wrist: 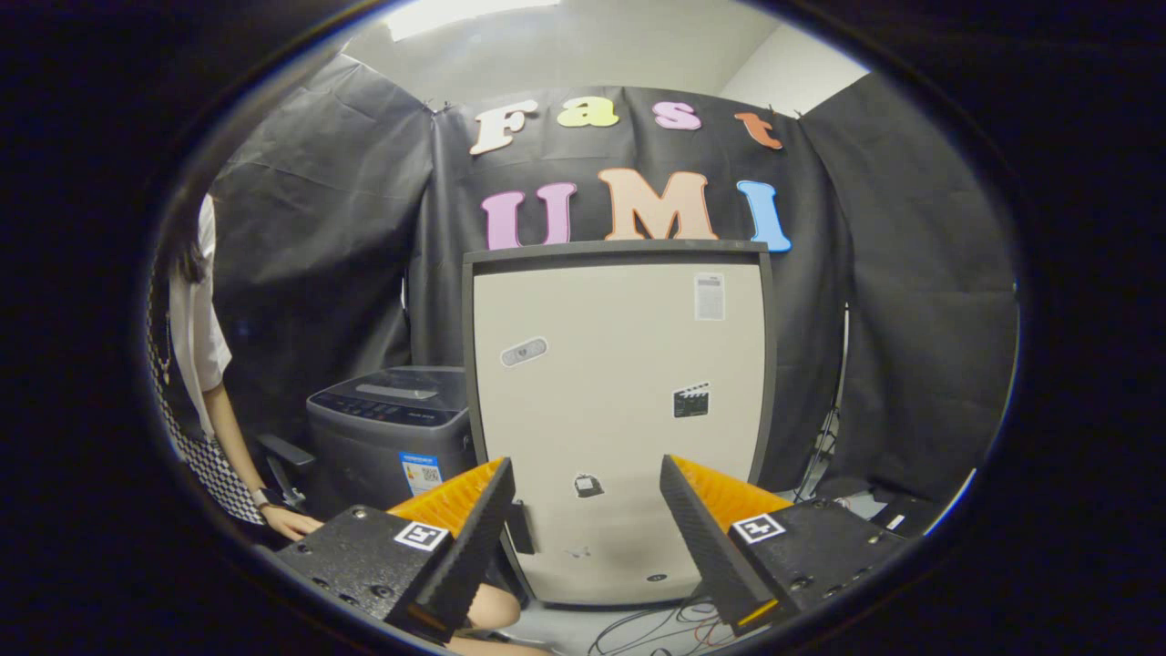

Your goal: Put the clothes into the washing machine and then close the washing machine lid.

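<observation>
Gripper: fingers [583,538] spread wide apart, nothing between them, touching nothing; it is released and empty.
Gripper aim: it points straight at the beige panel, which shows in the gap between the two fingers.
Fiducial tags: one small black-and-white square tag [421,536] sits on the left finger body, another [758,527] on the right.
Raised lid: a large beige panel with a dark frame [619,364] stands upright just beyond the fingers; I take it for the washing machine lid standing open, though the tub below it is hidden.
Stickers: several small stickers dot the panel, among them a clapperboard one [690,400] and a white label [709,296] near the top right corner.
Second washing machine: a dark grey top-loader [387,437] stands to the left of the panel and a little behind it, its lid down.
Person: someone in a white top [196,319] and checkered garment stands at the far left, beside the grey machine, one hand [290,522] lowered near the left finger body.
Cables: a tangle of wires [656,629] lies on the floor below the panel, between the fingers.
Clothes: I cannot make out any from where the gripper looks.
Backdrop: black cloth [319,228] hangs behind everything.
</observation>
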`<state>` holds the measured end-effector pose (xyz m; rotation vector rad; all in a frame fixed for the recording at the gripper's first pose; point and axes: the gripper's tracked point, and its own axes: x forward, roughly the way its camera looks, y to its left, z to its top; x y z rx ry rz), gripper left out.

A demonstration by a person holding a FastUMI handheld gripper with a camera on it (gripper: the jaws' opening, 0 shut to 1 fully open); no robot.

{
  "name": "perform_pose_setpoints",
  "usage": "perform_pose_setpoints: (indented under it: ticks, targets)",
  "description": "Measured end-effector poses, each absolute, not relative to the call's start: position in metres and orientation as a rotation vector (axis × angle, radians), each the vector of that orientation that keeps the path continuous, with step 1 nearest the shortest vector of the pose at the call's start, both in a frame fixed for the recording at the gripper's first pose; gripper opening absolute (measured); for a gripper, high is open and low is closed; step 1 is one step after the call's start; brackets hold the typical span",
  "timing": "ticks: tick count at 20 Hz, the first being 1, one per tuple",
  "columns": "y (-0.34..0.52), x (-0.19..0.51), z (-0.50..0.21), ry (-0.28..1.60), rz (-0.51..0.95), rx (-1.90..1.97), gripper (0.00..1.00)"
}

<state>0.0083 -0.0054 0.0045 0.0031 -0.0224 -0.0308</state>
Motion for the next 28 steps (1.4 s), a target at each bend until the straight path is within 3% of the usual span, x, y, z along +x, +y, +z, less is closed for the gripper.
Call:
perform_pose_setpoints:
  ticks: [28]
  targets:
    - [-0.0077,0.0084,0.0028,-0.021,-0.043,0.004,0.98]
